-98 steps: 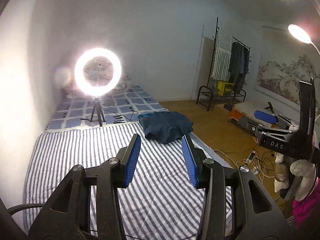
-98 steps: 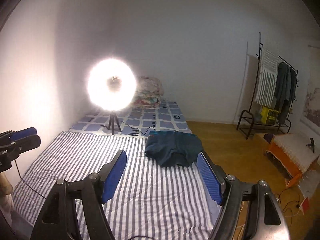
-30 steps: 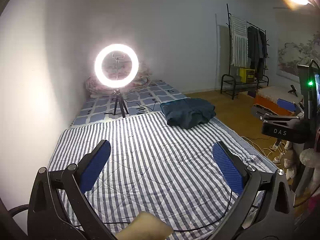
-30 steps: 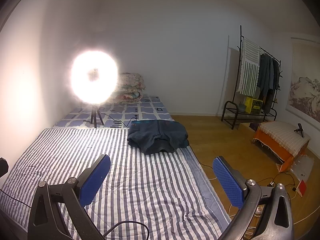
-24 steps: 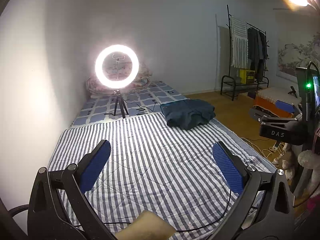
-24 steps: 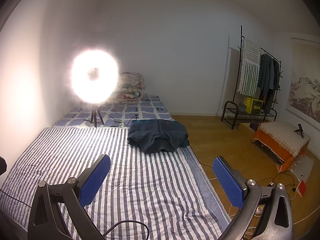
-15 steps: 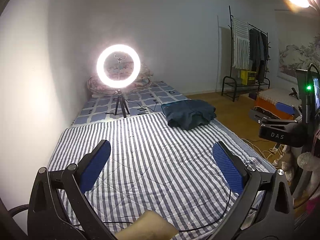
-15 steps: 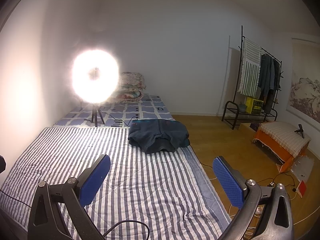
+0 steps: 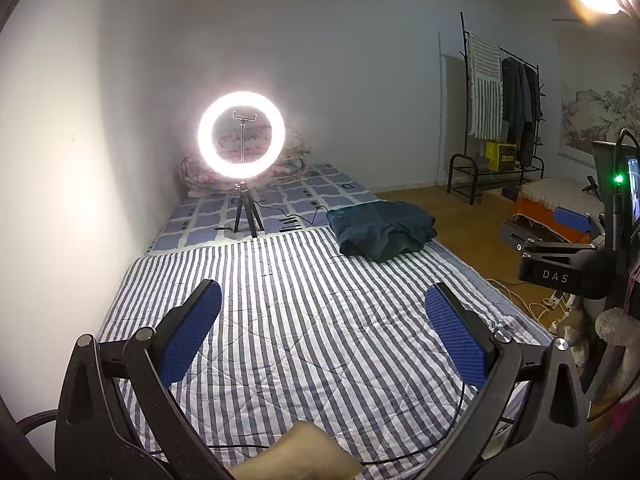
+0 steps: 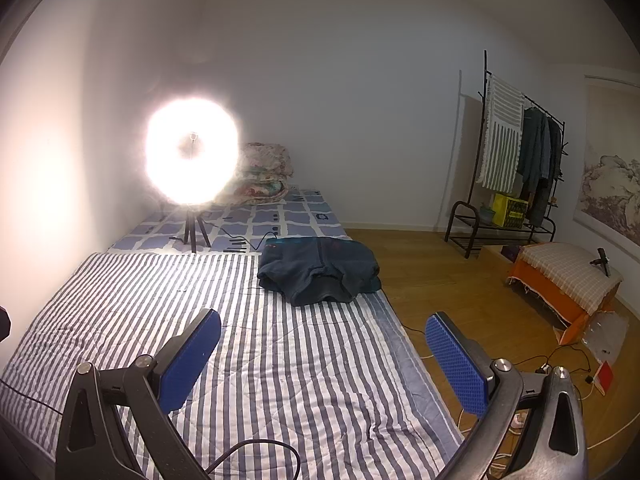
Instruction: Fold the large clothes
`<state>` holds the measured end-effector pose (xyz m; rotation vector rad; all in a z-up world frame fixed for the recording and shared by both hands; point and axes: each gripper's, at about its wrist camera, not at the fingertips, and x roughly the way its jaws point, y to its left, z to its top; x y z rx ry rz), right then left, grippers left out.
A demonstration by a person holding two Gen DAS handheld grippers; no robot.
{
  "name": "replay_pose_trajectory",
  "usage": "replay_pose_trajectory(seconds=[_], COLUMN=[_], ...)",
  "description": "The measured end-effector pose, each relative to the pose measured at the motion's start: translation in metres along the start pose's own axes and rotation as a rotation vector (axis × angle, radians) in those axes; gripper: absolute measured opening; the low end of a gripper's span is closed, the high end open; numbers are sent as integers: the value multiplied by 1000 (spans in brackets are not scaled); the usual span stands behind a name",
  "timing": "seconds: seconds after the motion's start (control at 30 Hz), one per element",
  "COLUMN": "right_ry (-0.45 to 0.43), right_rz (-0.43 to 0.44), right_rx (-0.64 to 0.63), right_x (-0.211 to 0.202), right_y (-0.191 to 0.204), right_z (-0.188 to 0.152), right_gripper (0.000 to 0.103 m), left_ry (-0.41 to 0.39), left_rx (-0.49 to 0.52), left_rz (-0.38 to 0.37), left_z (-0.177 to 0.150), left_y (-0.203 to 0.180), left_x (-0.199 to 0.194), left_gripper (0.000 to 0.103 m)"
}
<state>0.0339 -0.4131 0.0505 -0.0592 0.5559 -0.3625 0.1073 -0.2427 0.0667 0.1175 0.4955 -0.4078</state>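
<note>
Holding both hand-held grippers, left (image 9: 322,330) and right (image 10: 322,330), spread wider than seconds ago and empty, I am facing the dark garment (image 10: 320,270). It is lying bundled, perhaps folded, on the bed (image 10: 280,360), so I am judging neither start nor finish.

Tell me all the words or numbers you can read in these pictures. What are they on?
"DAS": white letters on the black body of the right hand-held gripper, seen from the left wrist camera.
Yellow box on the clothes rack: dark print, too small to read.
Nothing else readable.
</note>
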Motion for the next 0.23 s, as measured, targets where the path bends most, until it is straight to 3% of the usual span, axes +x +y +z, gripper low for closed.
replay_pose_trajectory(seconds=[0.23], right_ry=[6], right_rz=[2], right_rx=[-2], right_x=[2], right_y=[-1], right_z=[-1], right_gripper=[103], left_ry=[-10], left_rx=[-2], left_rz=[13], left_z=[-2], left_y=[1], left_x=[-1], left_gripper=[103])
